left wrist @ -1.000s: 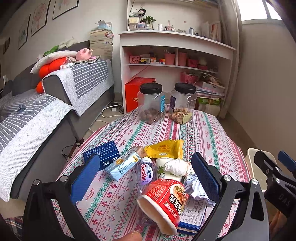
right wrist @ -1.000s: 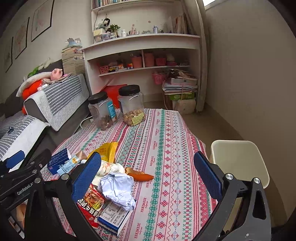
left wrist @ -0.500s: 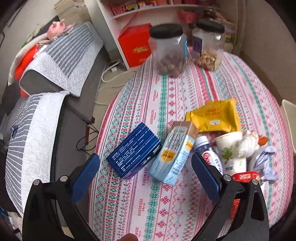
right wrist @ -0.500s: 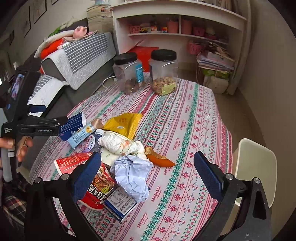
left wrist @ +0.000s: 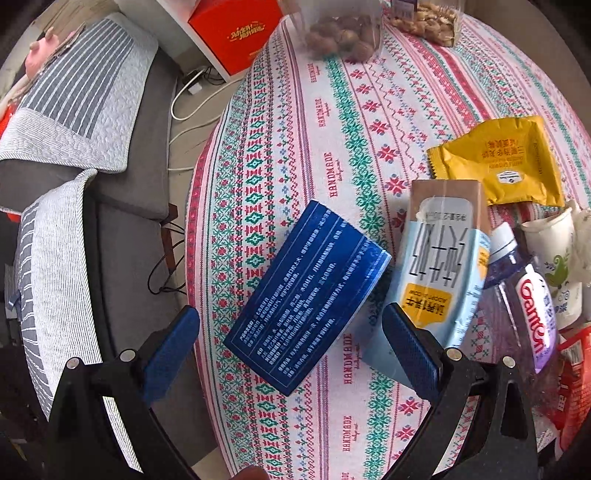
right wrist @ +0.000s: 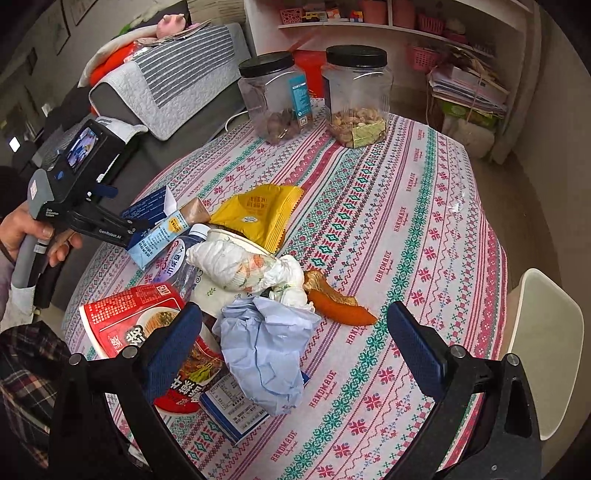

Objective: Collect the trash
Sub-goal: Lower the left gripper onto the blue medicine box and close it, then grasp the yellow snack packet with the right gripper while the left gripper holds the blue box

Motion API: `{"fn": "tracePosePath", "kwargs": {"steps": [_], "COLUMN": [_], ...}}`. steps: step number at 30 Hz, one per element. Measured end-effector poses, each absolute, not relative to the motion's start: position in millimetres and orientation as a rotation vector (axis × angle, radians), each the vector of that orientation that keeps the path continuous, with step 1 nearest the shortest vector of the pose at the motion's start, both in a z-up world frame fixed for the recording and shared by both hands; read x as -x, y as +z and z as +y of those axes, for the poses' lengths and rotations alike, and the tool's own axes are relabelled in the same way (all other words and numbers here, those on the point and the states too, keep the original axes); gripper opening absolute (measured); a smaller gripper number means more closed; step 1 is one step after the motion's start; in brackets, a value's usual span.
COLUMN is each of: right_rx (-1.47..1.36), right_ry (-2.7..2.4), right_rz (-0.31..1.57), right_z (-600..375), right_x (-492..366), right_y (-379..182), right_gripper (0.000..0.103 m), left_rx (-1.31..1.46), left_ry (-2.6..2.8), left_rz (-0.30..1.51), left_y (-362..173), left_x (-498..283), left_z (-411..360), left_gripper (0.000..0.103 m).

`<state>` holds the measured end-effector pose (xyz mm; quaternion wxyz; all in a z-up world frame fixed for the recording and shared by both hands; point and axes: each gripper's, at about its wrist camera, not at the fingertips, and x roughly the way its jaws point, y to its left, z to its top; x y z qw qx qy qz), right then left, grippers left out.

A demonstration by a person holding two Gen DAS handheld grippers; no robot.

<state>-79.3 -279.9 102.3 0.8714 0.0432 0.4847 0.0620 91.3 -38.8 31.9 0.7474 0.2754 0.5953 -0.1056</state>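
A pile of trash lies on the patterned tablecloth [left wrist: 332, 110]. My left gripper [left wrist: 291, 347] is open, just above a dark blue box [left wrist: 306, 295], its jaws on either side of the box's near end. Beside the box lie a light blue carton [left wrist: 439, 273], a yellow wrapper [left wrist: 498, 162] and a plastic bottle [left wrist: 524, 306]. My right gripper [right wrist: 295, 343] is open, hovering over crumpled blue paper [right wrist: 266, 343], a red noodle cup [right wrist: 147, 325], a tissue-filled paper cup [right wrist: 240, 262] and an orange peel [right wrist: 336, 302]. The left gripper also shows in the right wrist view [right wrist: 144, 225], at the blue box [right wrist: 151, 206].
Two clear jars with black lids [right wrist: 273, 96] [right wrist: 358, 92] stand at the table's far end. A grey sofa [left wrist: 92, 122] lies left of the table. A cream chair [right wrist: 543, 347] stands at the right. A red box [left wrist: 236, 29] sits on the floor by white shelves [right wrist: 369, 22].
My left gripper has swung left and dropped down close over the dark blue box. My right gripper has tilted down and moved nearer the crumpled paper and red cup.
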Motion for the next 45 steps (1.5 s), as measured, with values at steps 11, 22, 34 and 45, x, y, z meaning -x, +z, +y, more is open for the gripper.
{"fn": "tracePosePath", "kwargs": {"steps": [11,22,34,45], "right_rx": [-0.107,-0.162,-0.317,-0.352], "right_ry": [0.13,0.11,0.117,0.154], "right_rz": [1.037,1.037,1.087,1.219], "right_z": [-274,-278,-288,-271], "right_x": [69,71,27,-54], "right_y": [94,93,88,40], "right_gripper": [0.096,0.096,0.096,0.085], "left_rx": [-0.47,-0.248,-0.08,0.014], "left_ry": [-0.305,-0.303,-0.317,-0.318], "left_rz": [1.336,1.401,1.216,1.127], "left_y": [17,16,93,102], "left_x": [-114,-109,-41,-17], "left_z": [-42,-19,-40,-37], "left_gripper": [0.086,0.058,0.057,0.058]}}
